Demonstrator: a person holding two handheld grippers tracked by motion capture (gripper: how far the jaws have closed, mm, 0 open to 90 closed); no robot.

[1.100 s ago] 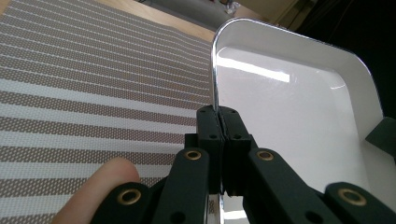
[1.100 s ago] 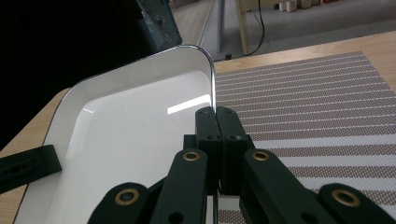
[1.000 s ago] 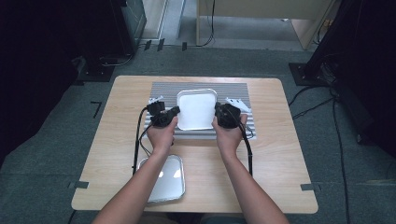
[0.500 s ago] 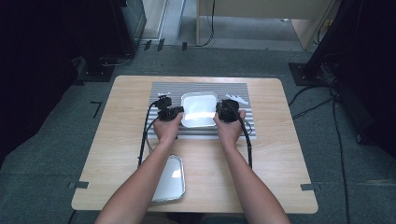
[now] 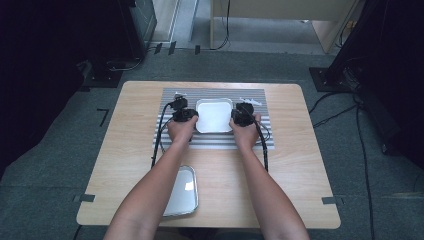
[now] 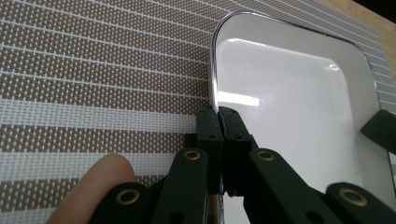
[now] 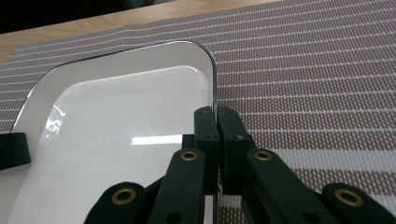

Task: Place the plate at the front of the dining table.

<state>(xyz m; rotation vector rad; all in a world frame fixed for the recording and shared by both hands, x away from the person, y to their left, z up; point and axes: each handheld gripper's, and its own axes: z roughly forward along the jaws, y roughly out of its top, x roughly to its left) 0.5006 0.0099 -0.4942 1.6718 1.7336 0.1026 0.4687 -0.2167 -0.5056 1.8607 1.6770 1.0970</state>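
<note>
**Two grippers pinch opposite edges of a white tray on a striped mat**

A white tray with rounded corners sits on a grey and white striped mat at the far middle of a wooden table. A person reaches in from the near side with both forearms, a gripper in each hand.

The left gripper is at the tray's left edge. In the left gripper view its two black jaws are pressed together on the thin rim of the tray, one jaw on the outer side over the mat and one on the inner side over the tray's glossy floor. A fingertip shows at the lower left, beside the gripper's links.

The right gripper is at the tray's right edge, directly across from the left one. In the right gripper view its jaws are likewise closed on the rim of the tray, with the mat to one side and the tray's floor to the other. A black part of the other gripper shows at the tray's opposite edge.

Whether the tray rests on the mat or is raised just off it cannot be told.

A second tray, metallic and shiny, lies near the front edge of the table, partly under the left forearm and well apart from the mat. Black cables trail from both grippers toward the person.
</note>
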